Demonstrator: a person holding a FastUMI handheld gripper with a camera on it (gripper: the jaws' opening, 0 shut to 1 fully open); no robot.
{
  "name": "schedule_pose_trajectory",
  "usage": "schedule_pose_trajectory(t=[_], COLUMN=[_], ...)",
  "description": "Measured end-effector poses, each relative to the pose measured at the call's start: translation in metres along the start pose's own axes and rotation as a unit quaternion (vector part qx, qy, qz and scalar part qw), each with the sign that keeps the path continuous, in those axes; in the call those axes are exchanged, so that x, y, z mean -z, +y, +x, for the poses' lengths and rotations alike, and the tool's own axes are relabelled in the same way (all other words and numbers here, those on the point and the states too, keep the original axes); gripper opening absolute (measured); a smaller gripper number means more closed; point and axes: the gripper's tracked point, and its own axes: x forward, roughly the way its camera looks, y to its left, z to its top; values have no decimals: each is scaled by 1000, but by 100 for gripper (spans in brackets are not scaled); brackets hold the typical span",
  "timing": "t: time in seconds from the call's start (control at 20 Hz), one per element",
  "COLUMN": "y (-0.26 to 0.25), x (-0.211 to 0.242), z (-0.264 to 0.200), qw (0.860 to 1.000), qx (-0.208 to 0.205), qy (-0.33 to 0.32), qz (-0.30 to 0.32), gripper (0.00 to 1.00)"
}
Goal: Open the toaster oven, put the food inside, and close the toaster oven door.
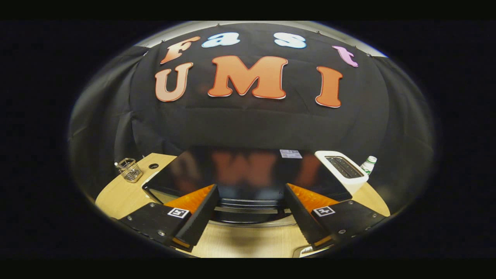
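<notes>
Oven: the toaster oven [248, 170] sits just ahead of my fingers, door apparently still closed.
Tool: my gripper [250, 201] is spread apart, holding nothing.
Progress: I judge nothing done yet; opening, loading, closing remain.
Beyond, right: toaster [343, 170], bottle [369, 164].

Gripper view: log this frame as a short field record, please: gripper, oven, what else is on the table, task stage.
gripper: the gripper open, fingers spread, holding nothing
toaster oven: black toaster oven just ahead of the fingers, seen from above, glossy top
door handle: bar between the fingers, not gripped
right of oven: white toaster, bottle behind it
left of oven: wire basket
surface: wooden table
task stage: door apparently not yet opened
</notes>
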Motion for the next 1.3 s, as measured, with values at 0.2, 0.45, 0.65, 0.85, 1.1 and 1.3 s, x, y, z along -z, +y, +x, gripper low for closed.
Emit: schedule_pose_trajectory(t=[0.2, 0.45, 0.65, 0.85, 1.1, 1.3], y=[10, 8, 6, 9, 14, 15], x=[5, 12, 20, 47, 122, 150], z=[-5, -18, -25, -49, -84, -102], qw=[1000, 999, 998, 995, 988, 984], qx=[-8, -5, -1, 5, 9, 12], qy=[14, 36, 59, 93, 154, 174], qz=[10, -3, 25, 28, 28, 34], gripper=[99, 99, 99, 97, 97, 97])
